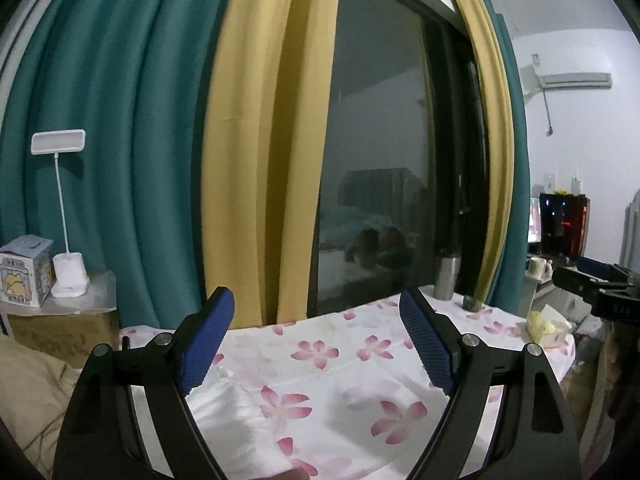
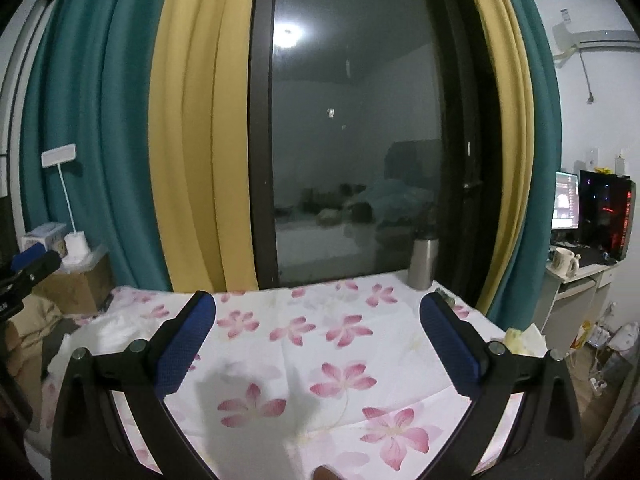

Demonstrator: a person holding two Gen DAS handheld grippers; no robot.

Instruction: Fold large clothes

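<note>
A white garment (image 1: 236,420) lies rumpled on the flower-print sheet (image 1: 360,344), below my left gripper (image 1: 316,300); it also shows at the left in the right wrist view (image 2: 116,332). My left gripper is open and empty, held above the table. My right gripper (image 2: 316,304) is open and empty above the flower-print sheet (image 2: 320,332). The right gripper's body shows at the right edge of the left wrist view (image 1: 596,284), and the left gripper's body at the left edge of the right wrist view (image 2: 28,268).
A steel flask (image 2: 424,264) stands at the table's far right by the dark window (image 2: 352,140). A tissue pack (image 1: 548,324) lies at the right edge. A white lamp (image 1: 68,272) and a box (image 1: 26,272) sit on a carton at left. A desk with a computer (image 2: 600,212) stands to the right.
</note>
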